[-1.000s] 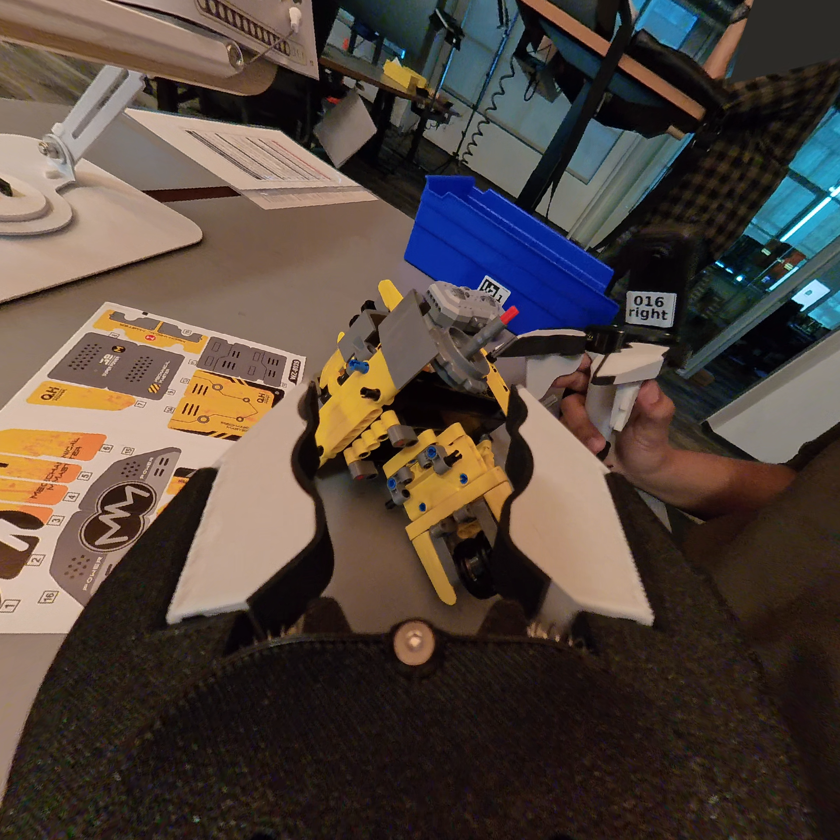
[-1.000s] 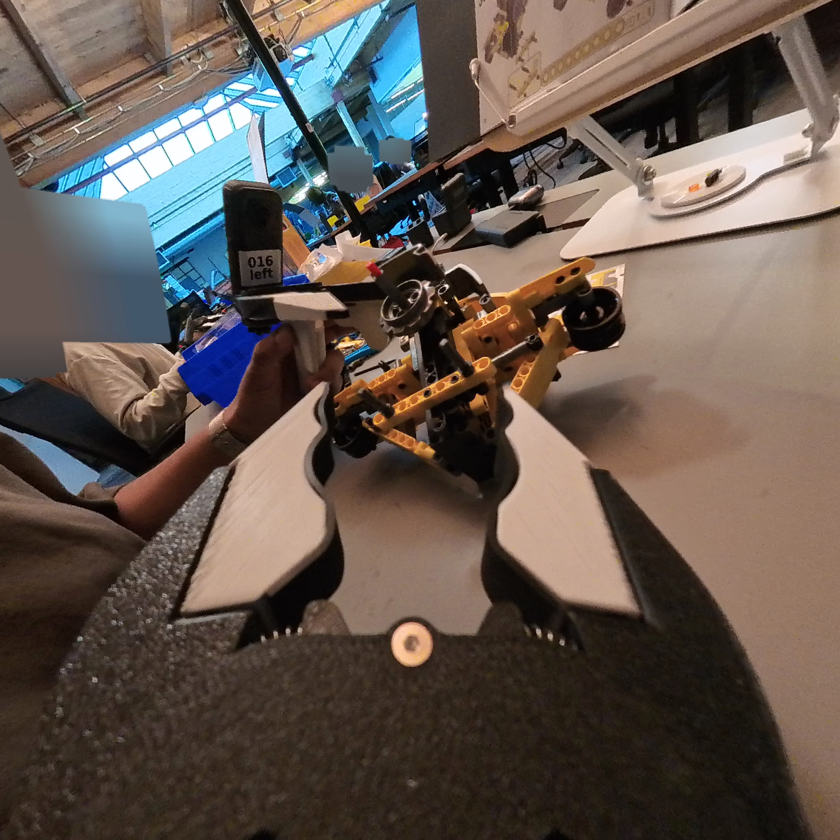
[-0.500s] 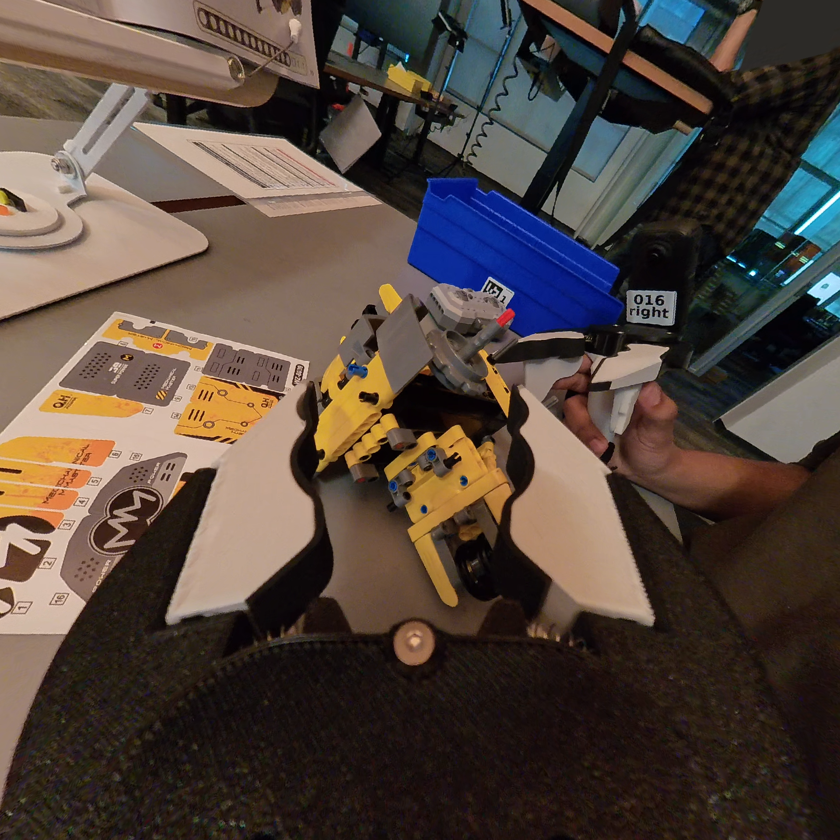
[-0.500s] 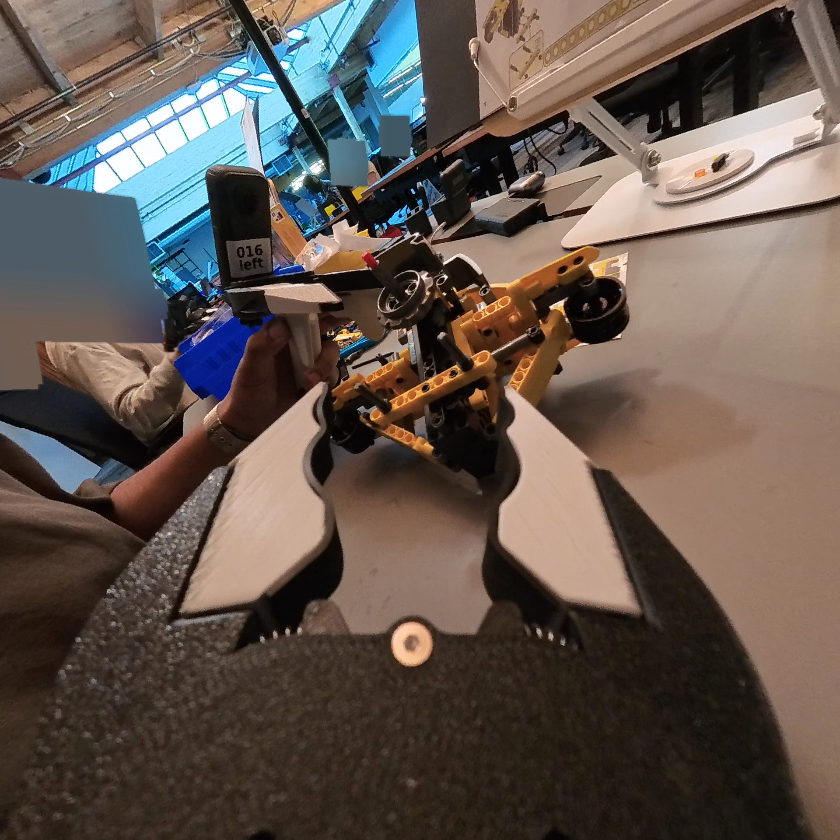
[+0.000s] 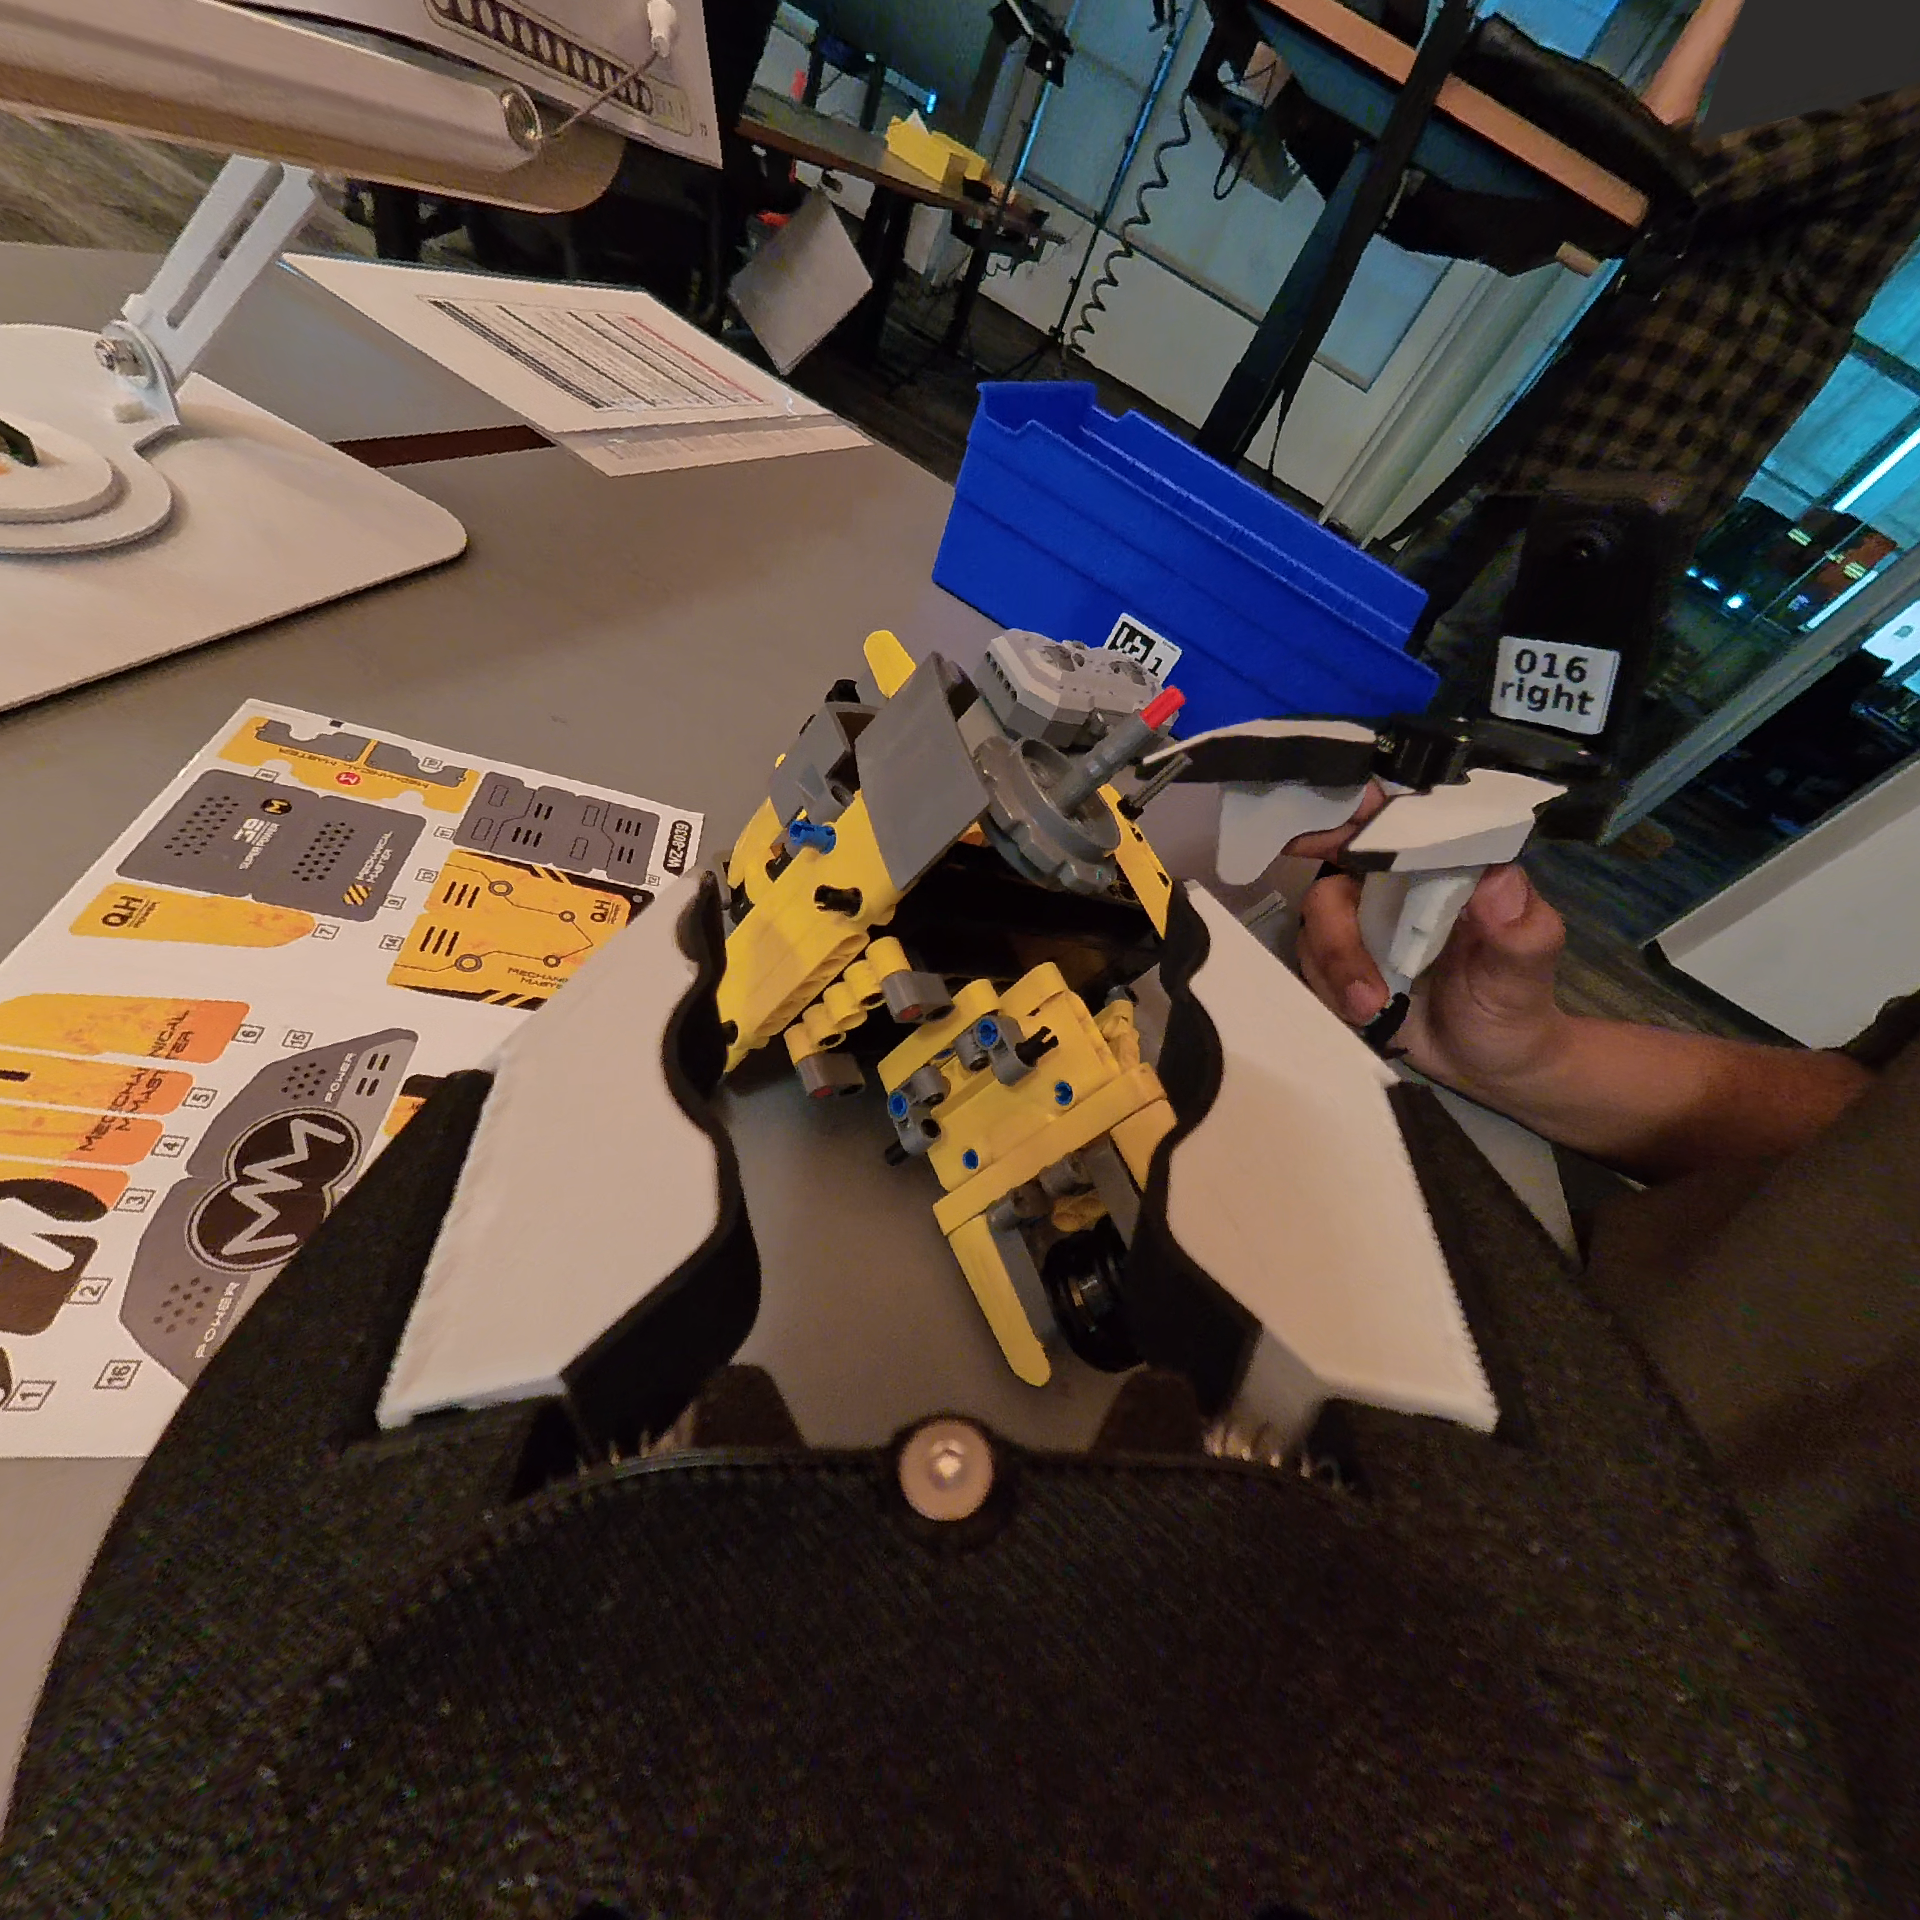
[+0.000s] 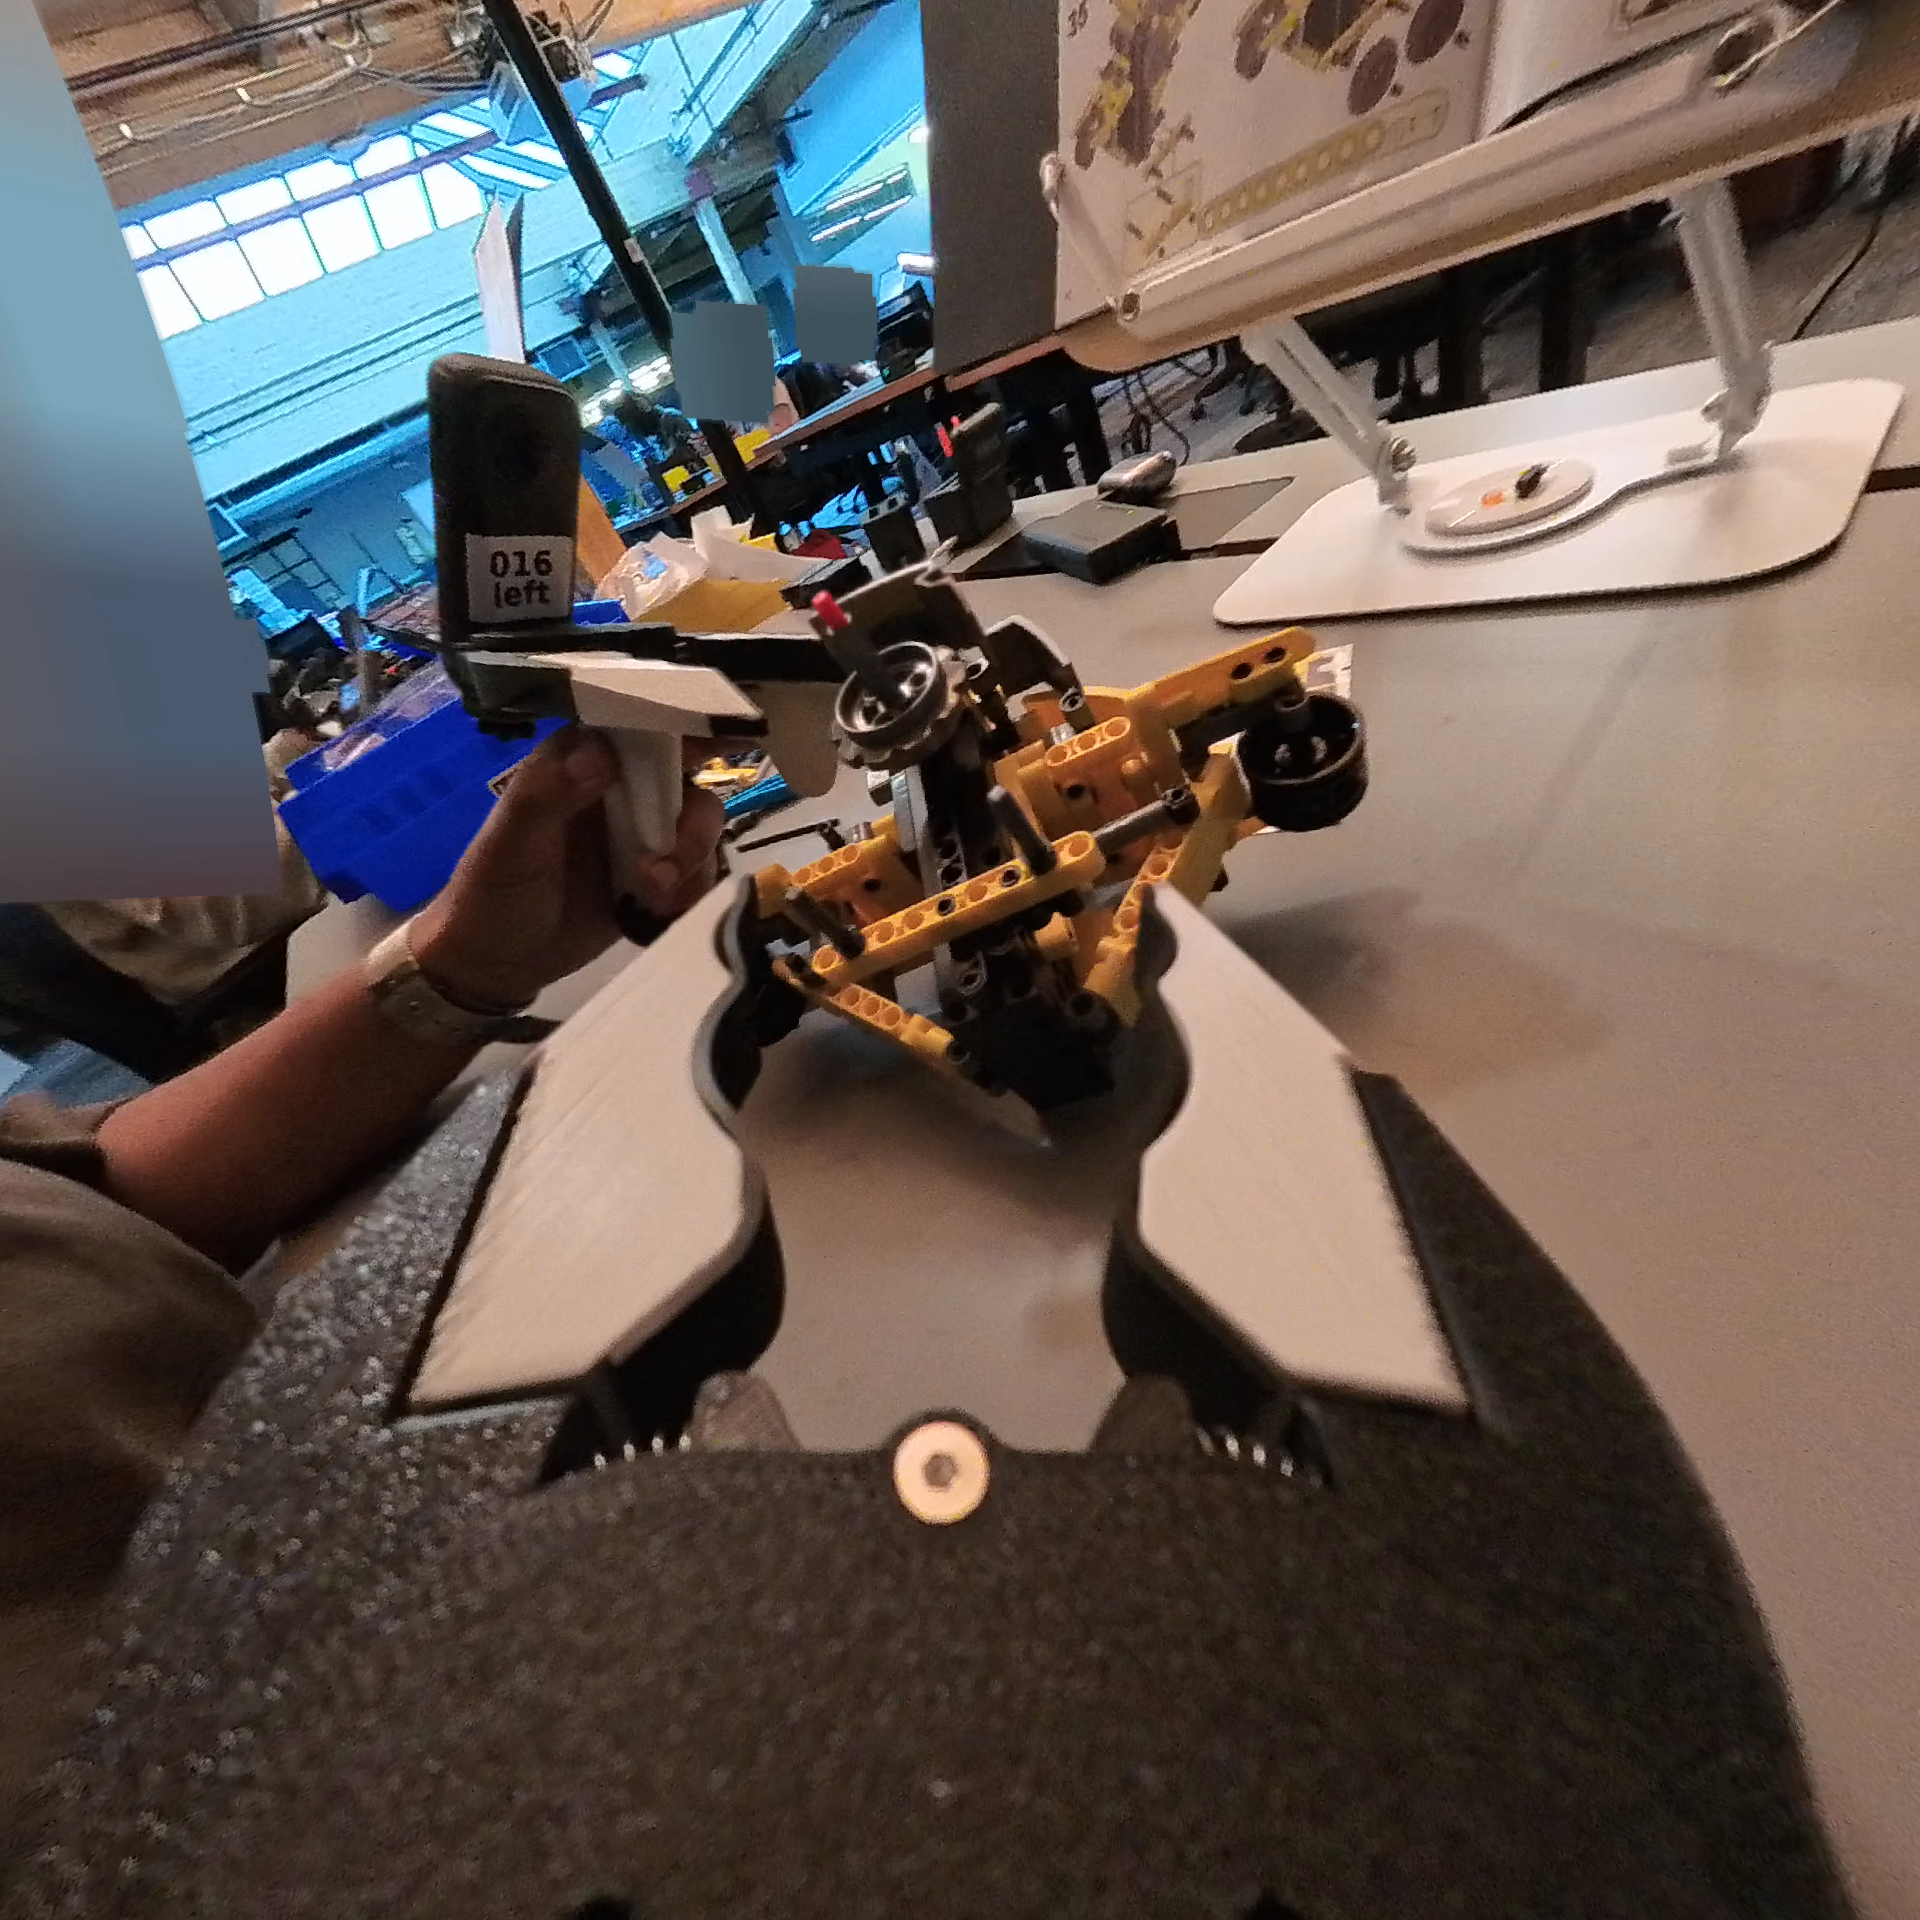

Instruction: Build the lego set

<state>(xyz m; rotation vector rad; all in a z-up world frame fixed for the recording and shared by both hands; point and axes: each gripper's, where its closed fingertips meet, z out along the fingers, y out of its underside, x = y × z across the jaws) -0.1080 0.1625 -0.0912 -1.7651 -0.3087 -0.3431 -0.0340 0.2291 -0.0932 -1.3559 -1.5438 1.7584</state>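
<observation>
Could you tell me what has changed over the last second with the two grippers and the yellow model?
Very little. The left gripper and right gripper still clasp the yellow brick-built vehicle model, tilted above the grey table. Only the viewpoints drifted slightly; the model's pose looks the same. The sticker sheet and blue bin stayed put.

Sticker sheet (image 5: 260, 997) left of model (image 5: 935, 935)

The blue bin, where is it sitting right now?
In the left wrist view the blue bin sits on the grey table, upper right of centre, just behind the yellow toy model and beside the right gripper.
</observation>
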